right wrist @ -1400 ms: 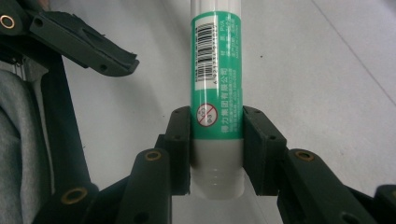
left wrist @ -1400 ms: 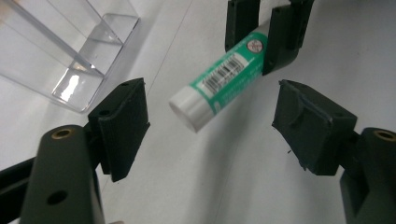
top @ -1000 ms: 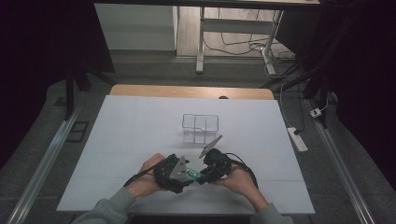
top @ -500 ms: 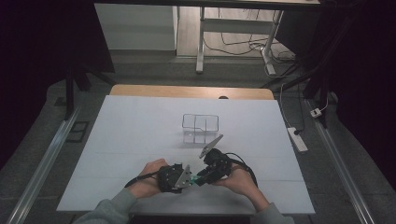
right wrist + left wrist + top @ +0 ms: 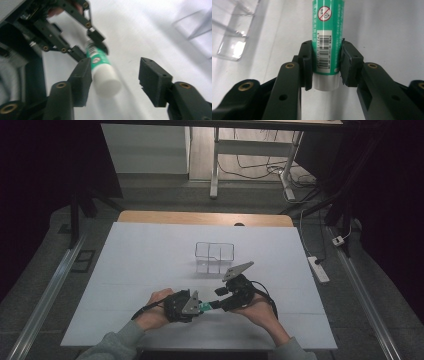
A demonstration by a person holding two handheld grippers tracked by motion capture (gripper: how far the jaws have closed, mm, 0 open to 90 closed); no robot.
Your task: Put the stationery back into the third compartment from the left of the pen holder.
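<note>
A green glue stick [image 5: 206,306] with white ends lies level between my two grippers, near the table's front edge. My left gripper [image 5: 199,307] is shut on it: its jaws have just closed, and both pads press the barcode end of the stick [image 5: 327,37]. My right gripper [image 5: 216,304] faces it from the right. Its jaws have just been opening and stand apart around the white cap end [image 5: 106,81]. The stick rests beside one right fingertip [image 5: 82,75], with a clear gap to the other. The left gripper [image 5: 95,42] also appears in the right gripper view, behind the stick.
A clear plastic divided box [image 5: 215,256] stands at mid-table, beyond the grippers, and shows at the upper left of the left gripper view [image 5: 234,30]. The white tabletop [image 5: 140,255] has a wooden strip [image 5: 205,218] along its far edge. A power strip [image 5: 318,269] lies on the floor to the right.
Both hands have stayed close together near the front edge. The left gripper looks drawn in closer around the green stick than a second ago.
</note>
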